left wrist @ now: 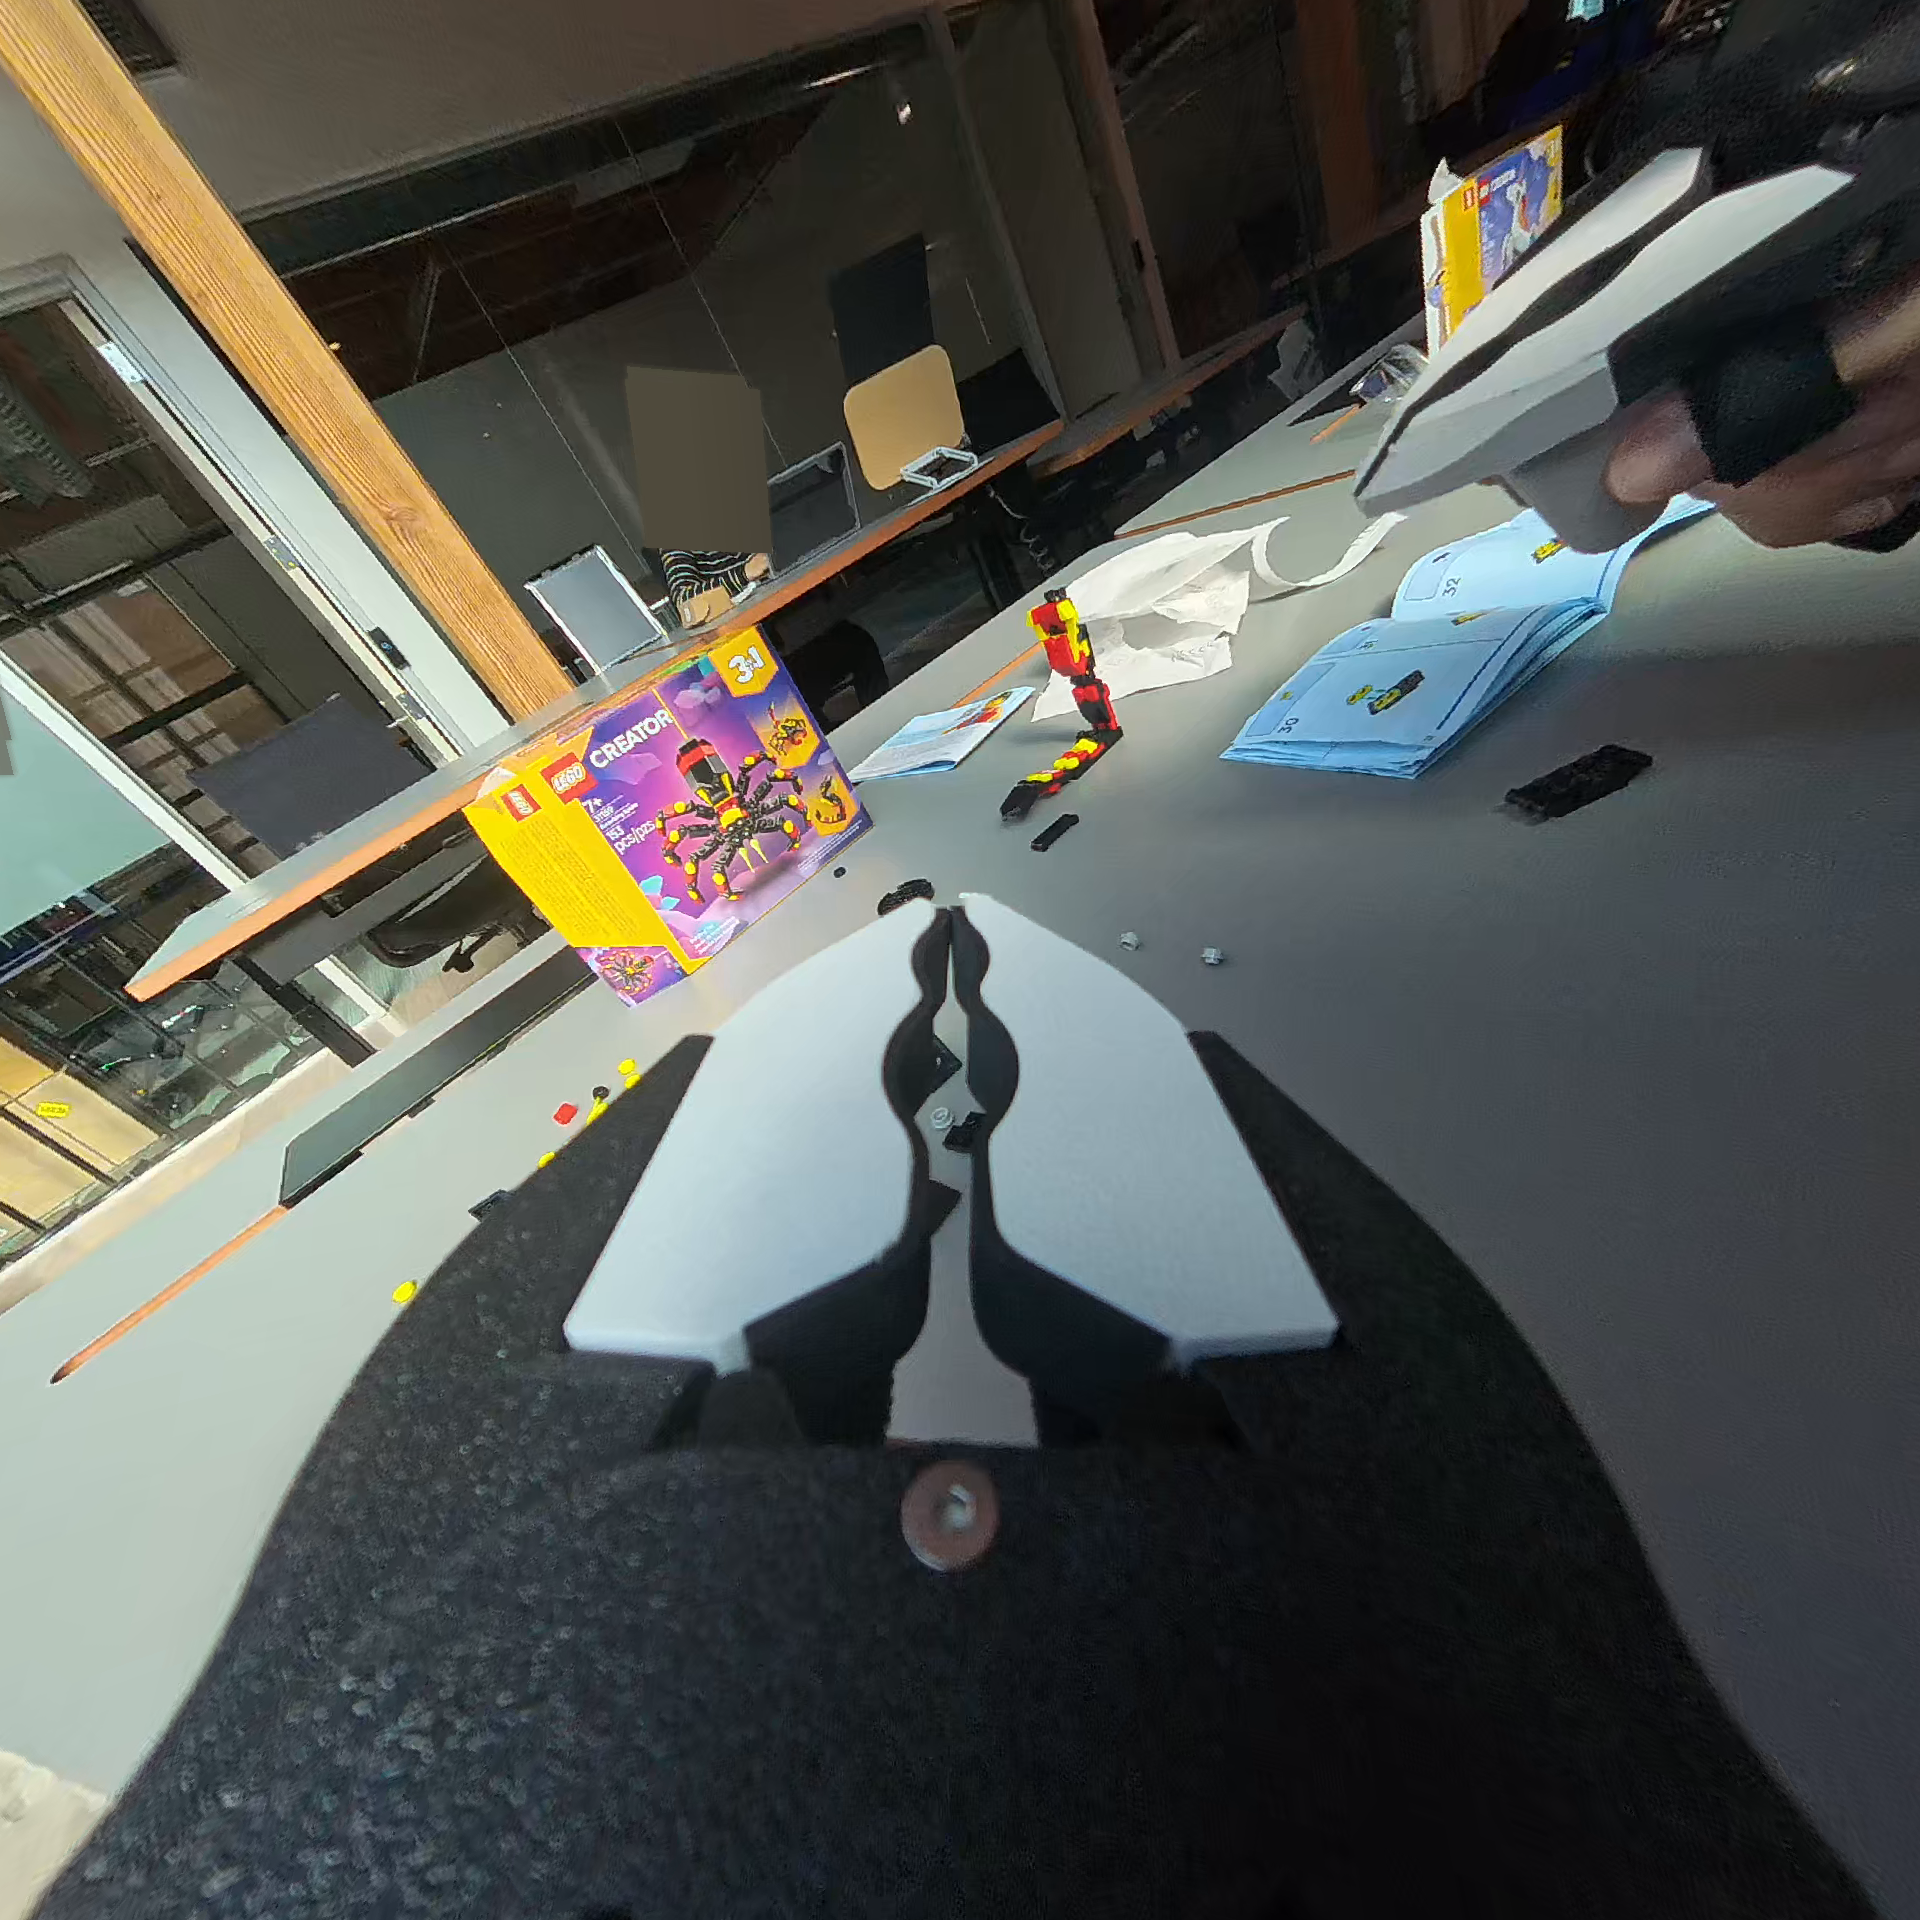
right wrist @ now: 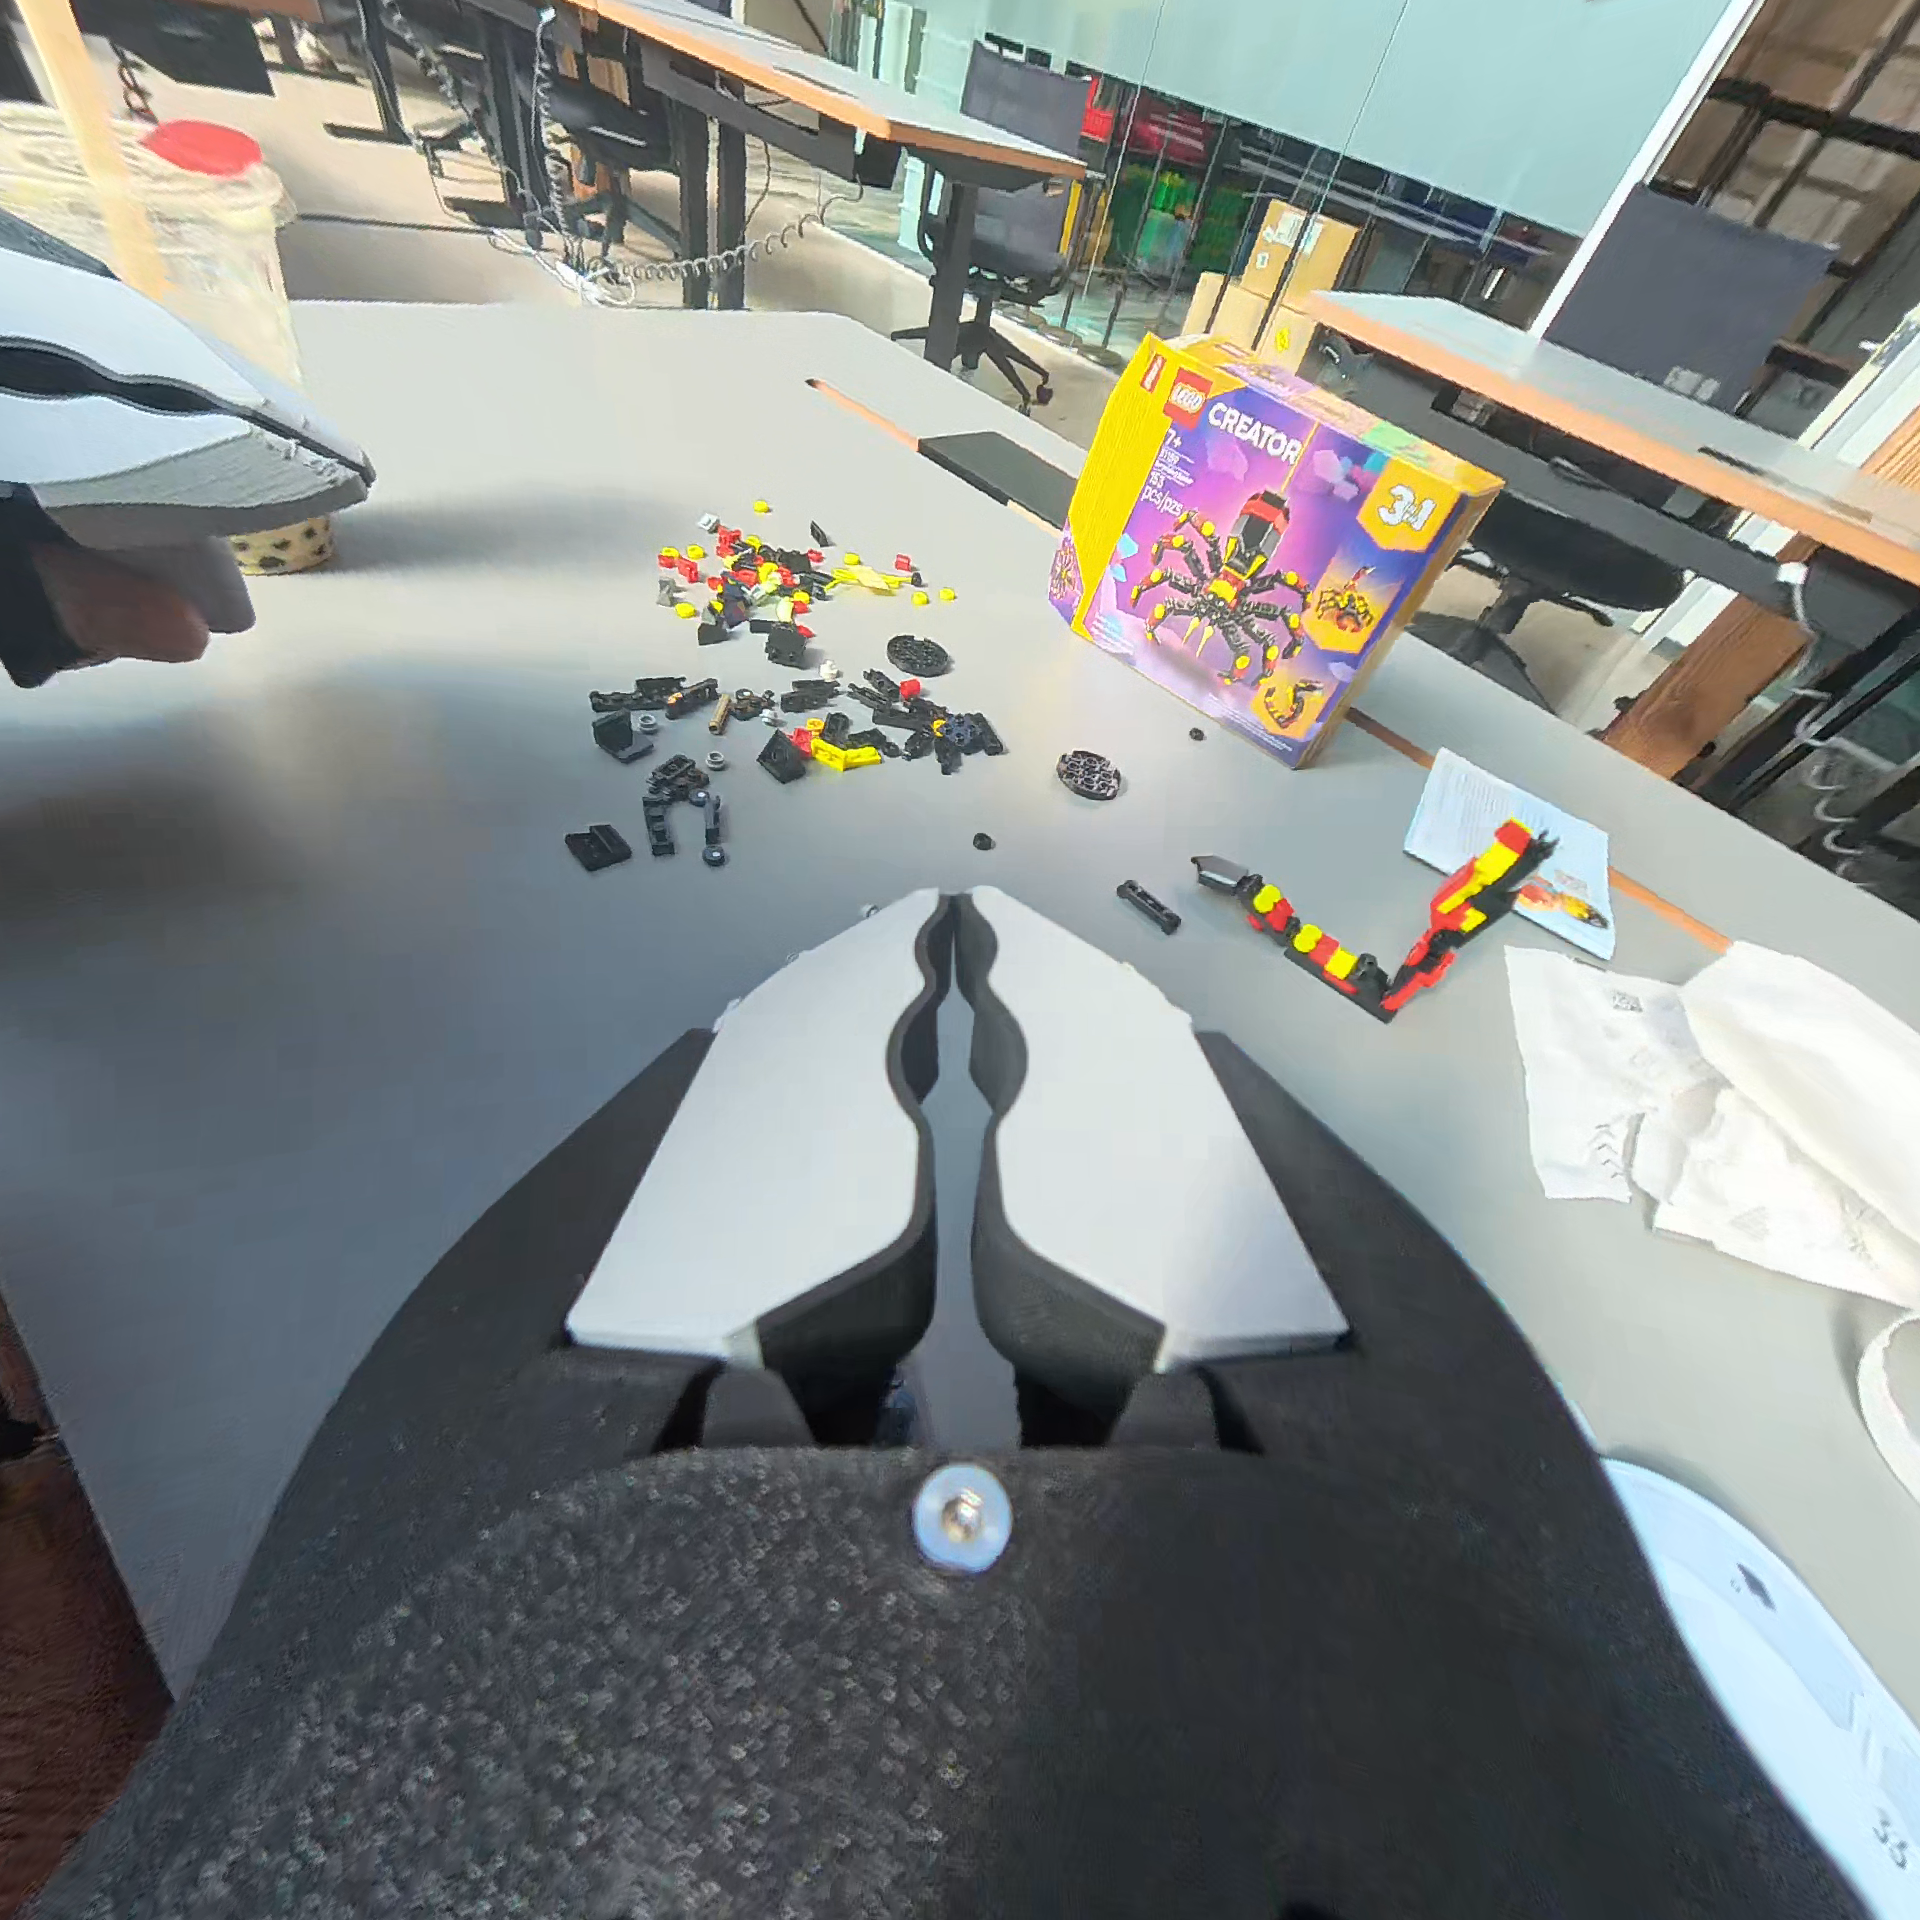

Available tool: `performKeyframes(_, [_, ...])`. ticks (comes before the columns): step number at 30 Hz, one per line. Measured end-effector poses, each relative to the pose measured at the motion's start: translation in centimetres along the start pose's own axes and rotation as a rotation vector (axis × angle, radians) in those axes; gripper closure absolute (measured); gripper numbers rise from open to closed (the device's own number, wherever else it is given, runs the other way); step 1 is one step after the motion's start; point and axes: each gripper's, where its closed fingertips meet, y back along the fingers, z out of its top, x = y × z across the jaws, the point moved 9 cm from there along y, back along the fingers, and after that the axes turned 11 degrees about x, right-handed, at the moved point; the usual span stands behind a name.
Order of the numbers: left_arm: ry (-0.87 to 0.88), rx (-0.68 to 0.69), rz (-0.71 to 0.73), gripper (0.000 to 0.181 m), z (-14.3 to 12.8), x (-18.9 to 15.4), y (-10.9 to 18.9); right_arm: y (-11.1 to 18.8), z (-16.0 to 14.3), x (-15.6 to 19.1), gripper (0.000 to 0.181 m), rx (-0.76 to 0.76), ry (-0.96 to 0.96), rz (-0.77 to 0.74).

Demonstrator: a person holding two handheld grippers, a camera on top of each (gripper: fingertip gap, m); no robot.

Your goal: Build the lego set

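A part-built red, yellow and black snake model (left wrist: 1072,707) stands on the grey table (left wrist: 1558,1143); it also shows in the right wrist view (right wrist: 1382,940). A pile of loose small bricks (right wrist: 790,665) lies ahead of my right gripper (right wrist: 951,899), which is shut and empty above the table. My left gripper (left wrist: 951,914) is shut with nothing seen between its tips, low over the table with small bricks (left wrist: 961,1127) beneath it. The open instruction booklet (left wrist: 1434,675) lies on the right. Each gripper shows in the other's view: the right one (left wrist: 1371,488), the left one (right wrist: 353,473).
The set's purple and yellow box (left wrist: 675,800) stands at the table's far side (right wrist: 1268,551). A black plate (left wrist: 1579,779), a small leaflet (left wrist: 935,732) and crumpled white bags (right wrist: 1714,1091) lie around. A jar with a red lid (right wrist: 208,208) stands far left. The left gripper's tips are roughly 20 cm from the right gripper's. From my right tips it is roughly 12 cm to the black plate (left wrist: 1579,779); from my left, 25 cm. The right camera catches it too, in the right wrist view (right wrist: 886,1406).
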Motion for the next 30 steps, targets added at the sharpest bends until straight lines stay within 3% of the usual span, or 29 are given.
performKeyframes(2, [0.002, -0.014, 0.0, 0.181, -0.2, 0.0, 0.0, 0.8, 0.9, -0.1, 0.181, -0.035, 0.126, -0.129])
performKeyframes(5, [0.009, 0.0, -0.033, 0.181, -0.5, 0.4, -0.4, 5.5, 1.7, -1.8, 0.181, -0.127, 0.265, -0.333])
performKeyframes(7, [0.038, -0.018, -0.102, 0.173, -0.6, 0.8, -1.0, 9.4, 1.6, -3.2, 0.176, -0.221, 0.186, -0.331])
performKeyframes(9, [0.112, -0.038, -0.173, 0.152, -0.6, 1.3, -2.1, 12.1, 0.9, -3.9, 0.168, -0.268, 0.133, -0.276])
performKeyframes(11, [0.191, -0.043, -0.244, 0.138, -0.5, 1.8, -3.3, 13.1, 0.2, -4.1, 0.155, -0.252, 0.136, -0.312])
performKeyframes(13, [0.233, -0.054, -0.263, 0.14, -0.5, 2.2, -4.3, 12.3, -0.2, -3.7, 0.135, -0.188, 0.163, -0.306])
performKeyframes(15, [0.223, -0.045, -0.21, 0.155, -0.7, 2.5, -5.0, 10.2, -0.1, -2.7, 0.13, -0.159, 0.187, -0.196])
performKeyframes(18, [0.11, -0.025, -0.126, 0.168, -1.3, 2.1, -5.2, 5.1, 0.5, -2.2, 0.147, -0.103, 0.158, -0.094])
performKeyframes(22, [0.027, -0.047, -0.107, 0.171, -1.2, 1.5, -4.9, -4.4, 2.0, -2.3, 0.155, 0.053, 0.185, 0.049])
performKeyframes(26, [0.075, -0.041, -0.133, 0.171, -1.6, 1.7, -5.2, -13.5, 3.8, -2.0, 0.168, 0.197, 0.221, 0.341])
performKeyframes(30, [0.145, -0.048, -0.142, 0.171, -1.9, 2.3, -5.0, -19.9, 3.5, -1.2, 0.158, 0.371, 0.214, 0.515])
